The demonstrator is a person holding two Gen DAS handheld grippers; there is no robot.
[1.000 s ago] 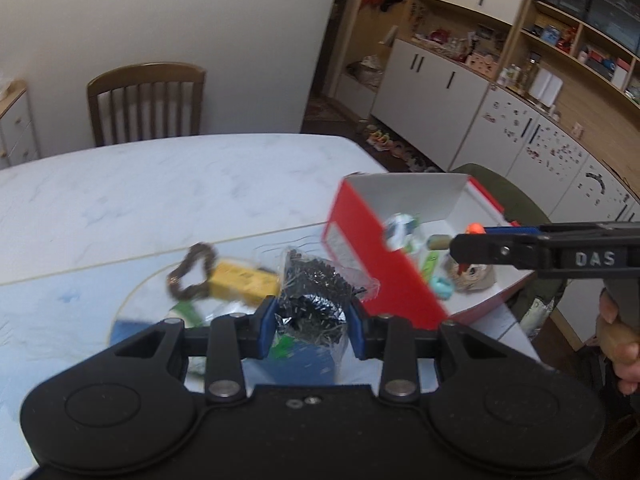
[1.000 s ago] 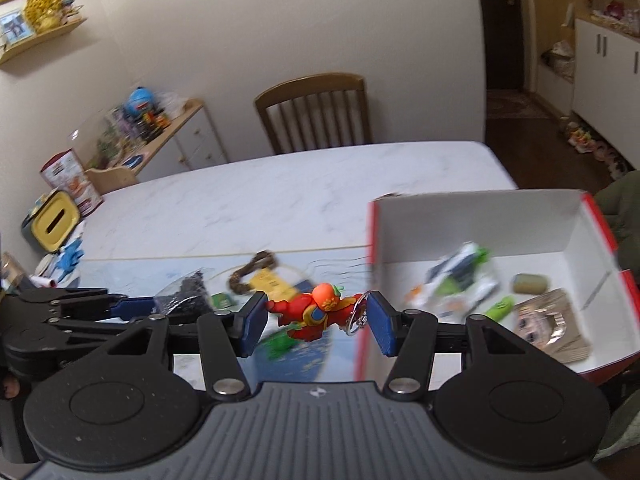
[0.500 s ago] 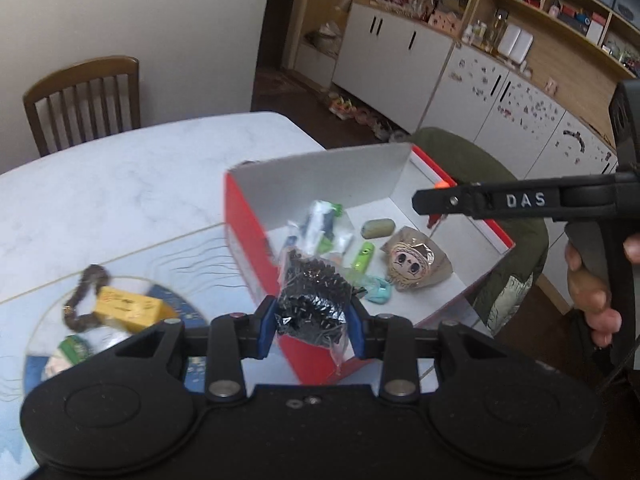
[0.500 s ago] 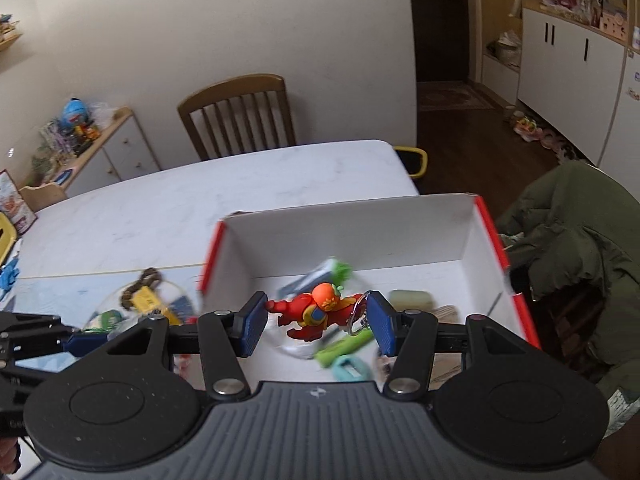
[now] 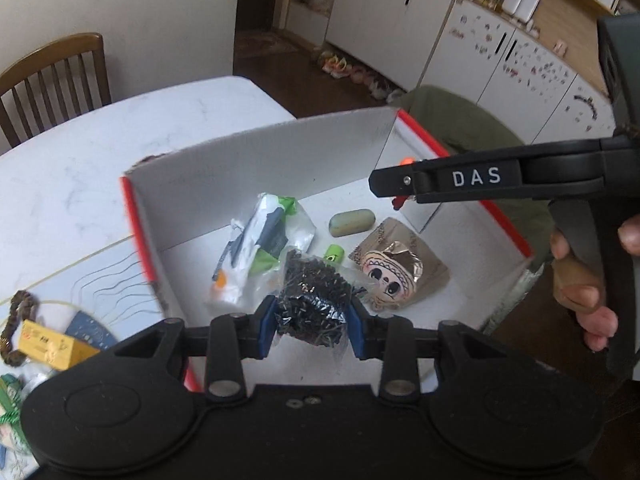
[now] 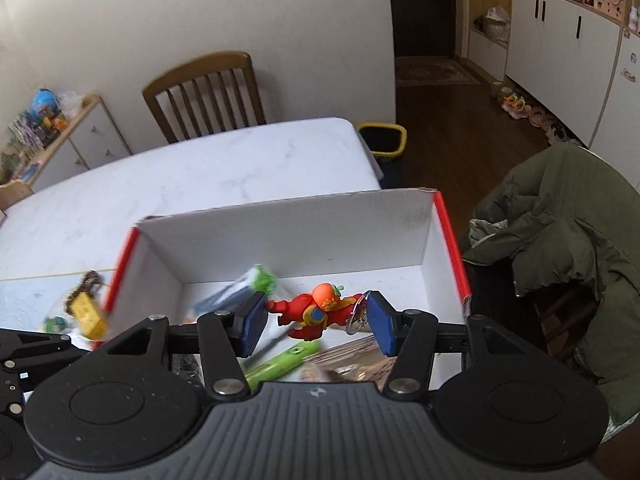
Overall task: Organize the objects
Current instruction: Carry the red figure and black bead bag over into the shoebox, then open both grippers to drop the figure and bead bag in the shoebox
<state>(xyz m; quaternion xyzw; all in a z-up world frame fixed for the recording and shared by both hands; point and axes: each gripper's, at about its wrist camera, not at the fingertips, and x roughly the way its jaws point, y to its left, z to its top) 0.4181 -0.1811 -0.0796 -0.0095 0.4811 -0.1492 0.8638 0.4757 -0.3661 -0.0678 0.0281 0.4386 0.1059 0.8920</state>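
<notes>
Both grippers are hanging over the open red-and-white box (image 5: 460,152), each with something pinched between its fingers. The left gripper (image 5: 312,322) is clamping a clear bag of small black bits (image 5: 314,300) above the near part of the box, so that bag is not yet lying inside. The right gripper (image 6: 316,320) is gripping a little red figure with an orange head (image 6: 316,310), a metal ring (image 6: 358,316) dangling at its side, and is holding it in the air above the box floor. Several things are already sitting in the box: a white and green packet (image 5: 260,248), a small oblong olive piece (image 5: 351,222), a green tube (image 5: 333,254) and a tan pouch with a cartoon face (image 5: 396,270). Outside the box, on the table (image 5: 80,160), a few things are still waiting: a yellow block (image 5: 48,350), a brown beaded loop (image 5: 16,320) just beside it, and something green (image 5: 8,400) at the picture's edge that is too cut off to name. Judging from this, the sorting is looking a good way along, with two drops about to be due and a small handful of pieces left to fetch after them.
</notes>
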